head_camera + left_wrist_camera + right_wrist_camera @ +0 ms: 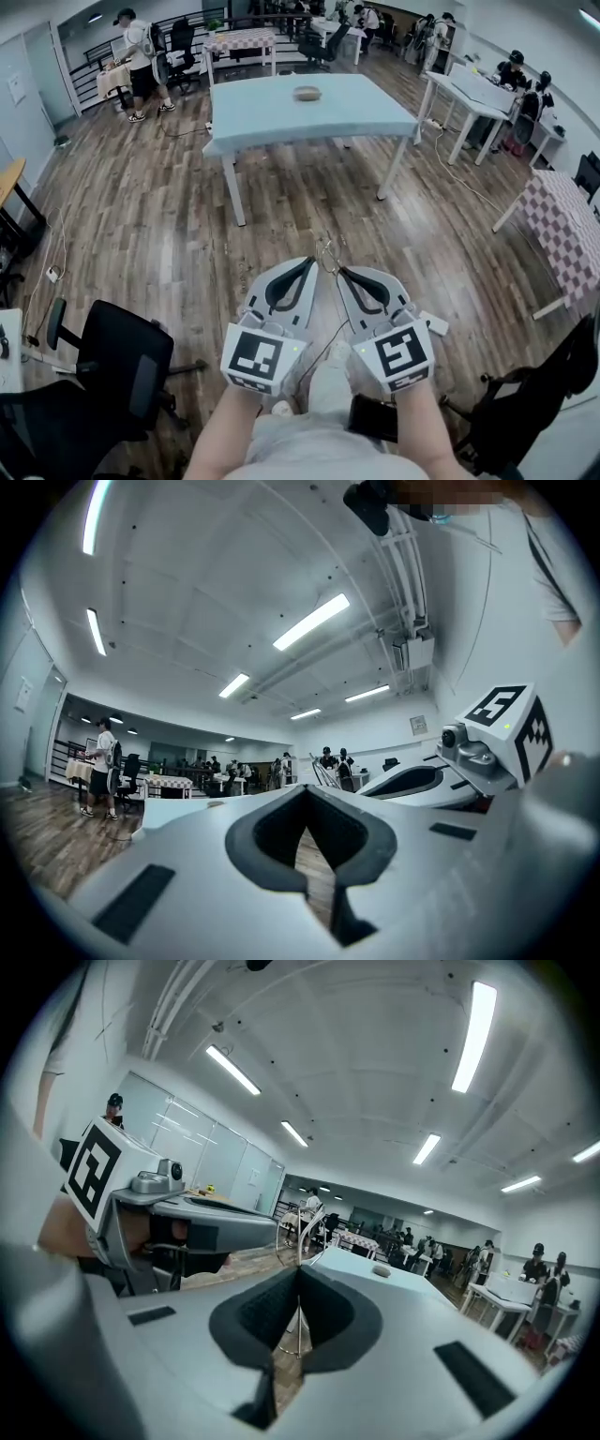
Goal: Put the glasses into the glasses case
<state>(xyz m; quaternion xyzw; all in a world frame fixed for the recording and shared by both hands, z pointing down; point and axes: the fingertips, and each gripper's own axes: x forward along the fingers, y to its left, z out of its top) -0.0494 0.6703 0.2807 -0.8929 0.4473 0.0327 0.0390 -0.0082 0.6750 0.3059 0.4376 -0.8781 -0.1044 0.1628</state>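
Thin wire-framed glasses [326, 251] hang in the air at the tips of my two grippers, well above the wooden floor. My right gripper [339, 271] is shut on the glasses [298, 1234], and the wire frame rises from its closed tips [299, 1271]. My left gripper [312, 262] is beside it, tips nearly touching the right one's. Its jaws [305, 789] meet with nothing visible between them. A small brownish glasses case [307, 93] lies on the light blue table [272, 117] ahead, and it also shows in the right gripper view [380, 1270].
Black office chairs stand close by at the left [117, 361] and right [525, 412]. White tables [473, 98] and a checkered table [562, 220] are to the right. A person [139, 61] stands at the far left, and others sit at the back.
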